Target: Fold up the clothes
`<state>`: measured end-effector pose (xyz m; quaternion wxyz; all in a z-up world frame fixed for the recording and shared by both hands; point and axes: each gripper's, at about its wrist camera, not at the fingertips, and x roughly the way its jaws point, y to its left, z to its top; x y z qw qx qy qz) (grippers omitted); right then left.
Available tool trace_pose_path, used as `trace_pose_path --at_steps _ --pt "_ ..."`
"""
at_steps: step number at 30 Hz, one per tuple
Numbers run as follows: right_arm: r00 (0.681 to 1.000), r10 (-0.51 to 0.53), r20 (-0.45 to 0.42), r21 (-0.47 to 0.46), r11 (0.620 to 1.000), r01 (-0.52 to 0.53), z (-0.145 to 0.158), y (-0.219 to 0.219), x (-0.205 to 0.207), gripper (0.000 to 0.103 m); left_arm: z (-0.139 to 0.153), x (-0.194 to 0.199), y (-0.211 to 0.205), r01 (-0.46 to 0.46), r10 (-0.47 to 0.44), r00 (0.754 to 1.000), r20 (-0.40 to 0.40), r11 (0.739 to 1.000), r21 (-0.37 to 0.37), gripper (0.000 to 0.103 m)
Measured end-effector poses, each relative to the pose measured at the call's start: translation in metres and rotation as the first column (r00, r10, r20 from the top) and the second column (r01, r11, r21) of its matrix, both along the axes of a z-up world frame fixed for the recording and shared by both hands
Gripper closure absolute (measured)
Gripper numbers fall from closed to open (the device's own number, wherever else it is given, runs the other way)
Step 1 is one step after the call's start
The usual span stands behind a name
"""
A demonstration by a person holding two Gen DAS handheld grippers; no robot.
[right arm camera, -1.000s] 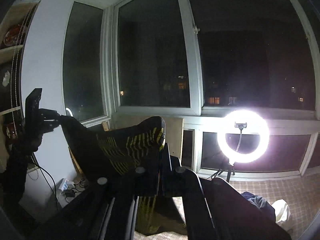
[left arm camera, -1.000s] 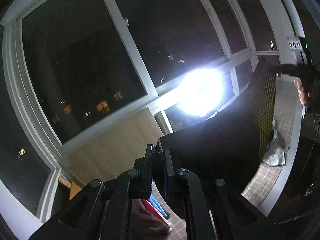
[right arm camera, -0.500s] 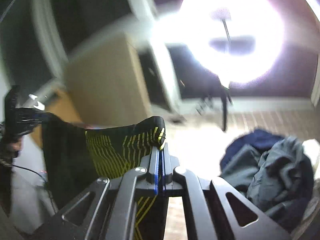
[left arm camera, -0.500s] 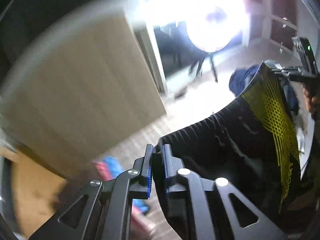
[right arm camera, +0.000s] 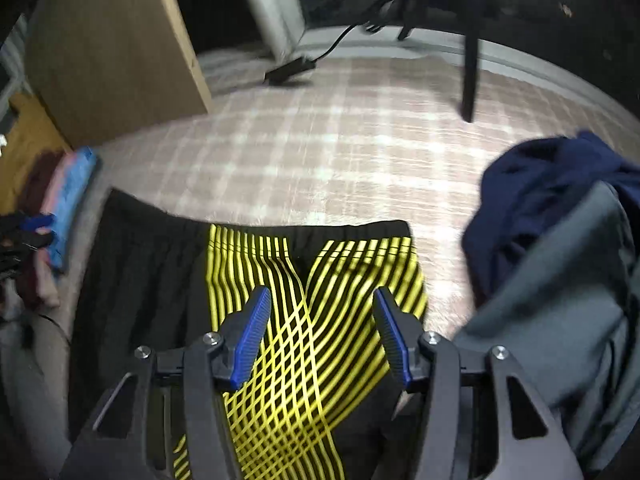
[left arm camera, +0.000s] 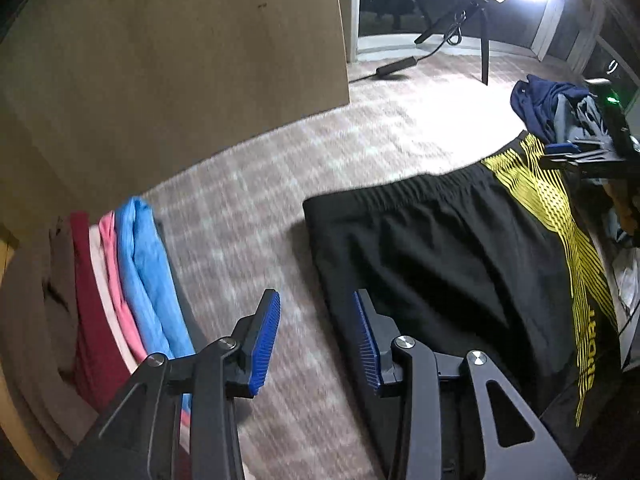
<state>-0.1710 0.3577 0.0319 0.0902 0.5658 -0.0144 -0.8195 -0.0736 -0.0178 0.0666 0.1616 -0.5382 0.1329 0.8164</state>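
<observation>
Black shorts with yellow stripes (left arm camera: 448, 248) lie spread flat on the plaid surface, waistband away from me; they also show in the right wrist view (right arm camera: 288, 280). My left gripper (left arm camera: 316, 336) is open and empty, just above the shorts' left edge. My right gripper (right arm camera: 320, 332) is open and empty over the yellow striped side of the shorts. The right gripper also shows at the far right of the left wrist view (left arm camera: 580, 152).
A stack of folded clothes (left arm camera: 132, 280), blue on top, lies to the left. A pile of unfolded navy and grey clothes (right arm camera: 560, 240) lies to the right. A wooden board (left arm camera: 180, 60) and a light tripod (left arm camera: 484, 40) with cable stand behind.
Both grippers swung down from holding the shorts up in the air, laid them flat on the surface, and opened, letting go of the waistband.
</observation>
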Motion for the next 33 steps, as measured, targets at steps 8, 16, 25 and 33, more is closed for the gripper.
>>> trace_pose_path --at_steps 8,16,25,33 --pt "0.999 0.037 0.012 0.146 0.988 -0.038 -0.021 -0.017 -0.002 0.099 -0.017 -0.005 0.003 -0.006 0.005 1.0 0.021 1.0 0.011 0.067" --pt "0.996 -0.087 -0.034 -0.108 0.991 0.083 0.013 0.053 0.016 0.101 -0.026 -0.021 0.013 0.004 -0.005 0.999 0.035 0.999 0.045 0.062" --pt "0.996 -0.084 0.013 0.084 0.993 0.083 -0.014 0.062 0.014 0.1 -0.047 -0.058 0.034 -0.02 0.003 0.995 0.103 0.986 0.165 0.05" --pt "0.984 -0.17 0.048 -0.118 0.978 0.174 -0.003 0.096 0.01 0.086 -0.07 -0.069 0.072 0.051 -0.076 0.989 0.127 0.98 0.191 0.07"
